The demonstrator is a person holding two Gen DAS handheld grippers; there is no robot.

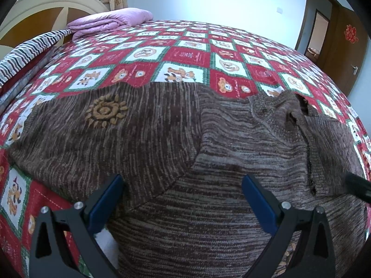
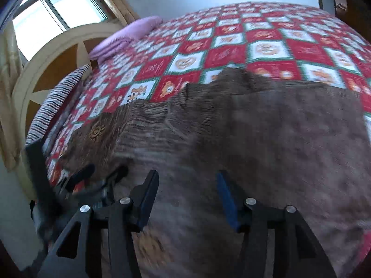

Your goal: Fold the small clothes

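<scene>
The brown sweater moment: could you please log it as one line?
brown sweater: partly folded on bed | left tool: open above it | right tool: open above it

A brown sweater (image 1: 162, 127) of coarse, ribbed chenille-like knit, matt and nubbly, lies on a printed cotton-look quilt (image 1: 185, 55). At the bed's far corner, a folded lilac blanket (image 1: 109, 20) looks soft and smooth. Matt black plastic gripper arms carry blue pads (image 1: 105, 205) and shiny metal screws (image 1: 78, 205).

Both the left gripper (image 1: 182, 191) and right gripper (image 2: 186, 191) point downward, fingers apart.
</scene>
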